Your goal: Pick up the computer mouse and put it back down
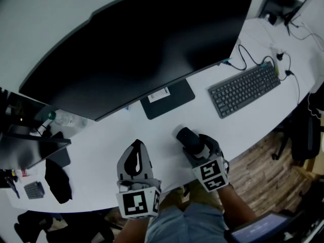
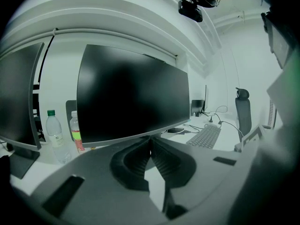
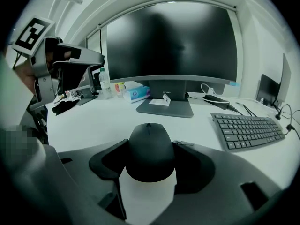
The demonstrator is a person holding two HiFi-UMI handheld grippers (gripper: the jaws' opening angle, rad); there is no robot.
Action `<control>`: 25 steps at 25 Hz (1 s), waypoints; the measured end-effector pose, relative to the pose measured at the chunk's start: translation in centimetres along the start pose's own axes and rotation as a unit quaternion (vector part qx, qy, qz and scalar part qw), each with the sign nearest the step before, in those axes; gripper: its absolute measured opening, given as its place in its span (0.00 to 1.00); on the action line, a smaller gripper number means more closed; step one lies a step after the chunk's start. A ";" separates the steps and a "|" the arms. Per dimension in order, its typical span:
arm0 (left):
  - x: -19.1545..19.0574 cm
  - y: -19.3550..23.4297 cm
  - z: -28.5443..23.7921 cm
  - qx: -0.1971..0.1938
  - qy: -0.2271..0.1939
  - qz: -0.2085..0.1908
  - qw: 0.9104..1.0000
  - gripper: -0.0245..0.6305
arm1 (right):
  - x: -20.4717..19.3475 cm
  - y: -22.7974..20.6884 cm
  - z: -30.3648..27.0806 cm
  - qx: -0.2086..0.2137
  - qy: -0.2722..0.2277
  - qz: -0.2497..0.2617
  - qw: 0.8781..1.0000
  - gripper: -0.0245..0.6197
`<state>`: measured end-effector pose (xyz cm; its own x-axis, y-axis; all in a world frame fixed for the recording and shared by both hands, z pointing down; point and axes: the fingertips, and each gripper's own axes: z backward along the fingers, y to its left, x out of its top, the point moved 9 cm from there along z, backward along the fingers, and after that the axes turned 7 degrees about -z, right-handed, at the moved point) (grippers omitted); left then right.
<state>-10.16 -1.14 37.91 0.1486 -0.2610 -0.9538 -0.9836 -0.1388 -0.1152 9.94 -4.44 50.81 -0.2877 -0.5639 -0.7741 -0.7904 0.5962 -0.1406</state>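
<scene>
Your right gripper (image 3: 151,144) has its jaws spread wide and clamped on both flanks of the computer mouse (image 3: 150,156), a smooth, matte black dome with its scroll wheel pointing away from you. It sits between the dark pads over the white tabletop (image 3: 93,121), short of the monitor stand (image 3: 164,108). Your left gripper (image 2: 150,146) has its ribbed jaws pressed together, empty.

An office — wide monitor (image 1: 147,49), keyboard (image 1: 244,89), white desk (image 1: 109,135).
</scene>
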 end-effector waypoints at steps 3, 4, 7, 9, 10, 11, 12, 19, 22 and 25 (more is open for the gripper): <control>-0.1 0.2 0.0 0.001 0.002 -0.001 1.000 0.05 | -0.4 0.0 -0.4 0.000 0.005 -0.002 1.000 0.51; -0.1 0.2 0.0 0.002 0.002 -0.001 1.000 0.05 | -0.6 0.0 -0.5 0.000 0.007 -0.003 1.000 0.51; -0.3 0.3 0.0 0.001 0.005 -0.001 1.000 0.05 | -1.1 0.0 -0.9 -0.002 0.012 -0.006 1.000 0.51; -0.4 0.4 -0.1 0.000 0.008 0.000 1.000 0.05 | -1.4 -0.1 -1.1 -0.003 0.017 -0.007 1.000 0.51; -0.5 0.4 -0.1 0.000 0.009 -0.001 1.000 0.05 | -1.6 -0.1 -1.2 -0.004 0.019 -0.007 1.000 0.51; -0.6 0.4 -0.1 0.000 0.010 -0.001 1.000 0.05 | -1.8 -0.2 -1.3 -0.004 0.022 -0.008 1.000 0.51; -0.7 0.4 -0.1 -0.001 0.010 0.000 1.000 0.05 | -2.0 -0.2 -1.4 -0.004 0.024 -0.009 1.000 0.51; -0.8 0.3 -0.3 -0.005 0.009 0.003 1.000 0.05 | -2.3 -0.1 -1.8 -0.010 0.034 -0.002 0.999 0.51; -0.9 0.4 -0.4 -0.008 0.012 0.004 1.000 0.05 | -2.3 -0.1 -1.9 -0.013 0.035 0.001 0.999 0.51; -1.0 0.3 -0.3 -0.010 0.012 0.004 1.000 0.05 | -2.2 -0.1 -2.0 -0.009 0.040 -0.003 0.999 0.51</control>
<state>-10.60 -1.27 38.88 0.1430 -0.2848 -0.9478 -0.9826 -0.1552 -0.1016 9.61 -4.42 53.77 -0.3239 -0.6122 -0.7214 -0.8023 0.5818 -0.1334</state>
